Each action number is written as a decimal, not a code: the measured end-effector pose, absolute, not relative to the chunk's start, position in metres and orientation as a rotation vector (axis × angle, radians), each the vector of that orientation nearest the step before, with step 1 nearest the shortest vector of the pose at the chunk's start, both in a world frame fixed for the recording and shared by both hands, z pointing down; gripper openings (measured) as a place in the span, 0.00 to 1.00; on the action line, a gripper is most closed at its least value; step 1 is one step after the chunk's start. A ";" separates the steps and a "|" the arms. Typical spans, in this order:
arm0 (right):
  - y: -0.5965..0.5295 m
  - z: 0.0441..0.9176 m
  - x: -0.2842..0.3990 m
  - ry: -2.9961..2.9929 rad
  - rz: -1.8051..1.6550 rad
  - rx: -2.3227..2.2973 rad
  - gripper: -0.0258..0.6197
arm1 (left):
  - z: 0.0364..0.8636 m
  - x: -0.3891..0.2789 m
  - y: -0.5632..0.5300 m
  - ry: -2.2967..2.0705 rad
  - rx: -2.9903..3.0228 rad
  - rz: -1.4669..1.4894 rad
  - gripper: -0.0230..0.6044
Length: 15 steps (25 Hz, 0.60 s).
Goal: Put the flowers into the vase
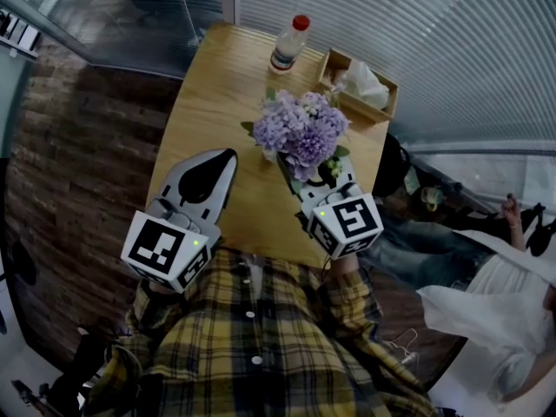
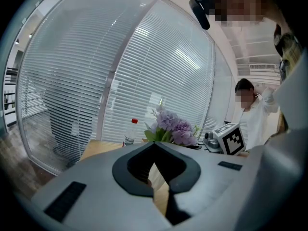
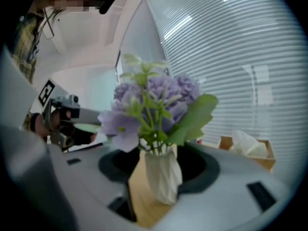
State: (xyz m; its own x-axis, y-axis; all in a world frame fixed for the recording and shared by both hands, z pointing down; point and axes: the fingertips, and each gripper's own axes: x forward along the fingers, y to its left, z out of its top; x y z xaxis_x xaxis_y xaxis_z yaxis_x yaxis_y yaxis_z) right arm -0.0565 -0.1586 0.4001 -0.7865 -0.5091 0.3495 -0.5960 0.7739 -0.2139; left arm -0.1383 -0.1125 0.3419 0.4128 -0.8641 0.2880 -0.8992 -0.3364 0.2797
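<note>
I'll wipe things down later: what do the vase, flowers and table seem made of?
Vase: white, matte, with twisted ridges; ceramic or moulded plastic, I can't tell which.
Flowers: lilac blooms, flat green leaves; possibly artificial fabric, not certain.
Table: light wood or wood-look laminate, with lengthwise grain lines and a soft sheen.

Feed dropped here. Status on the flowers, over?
Left gripper shut, empty. Right gripper jaws open, vase between them. Flowers in vase. Nothing blocking.
</note>
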 end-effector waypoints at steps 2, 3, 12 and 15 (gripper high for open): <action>-0.157 0.401 -0.056 -2.684 0.447 0.856 0.39 | 0.342 -0.138 -0.112 -1.509 2.282 0.123 0.05; -0.156 0.402 -0.056 -2.678 0.444 0.854 0.39 | 0.342 -0.138 -0.111 -1.508 2.282 0.123 0.05; -0.151 0.414 -0.057 -2.638 0.479 0.830 0.40 | 0.342 -0.140 -0.111 -1.508 2.282 0.122 0.05; -0.148 0.419 -0.055 -2.624 0.500 0.828 0.40 | 0.342 -0.139 -0.110 -1.506 2.286 0.122 0.05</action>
State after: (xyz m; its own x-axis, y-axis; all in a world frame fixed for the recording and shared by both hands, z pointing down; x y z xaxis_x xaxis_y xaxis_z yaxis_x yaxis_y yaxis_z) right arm -0.0552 -0.1481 0.4192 -0.7712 -0.4787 0.4197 -0.5995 0.7679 -0.2256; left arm -0.1390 -0.1103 0.3421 0.4164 -0.8630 0.2860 -0.8978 -0.3408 0.2789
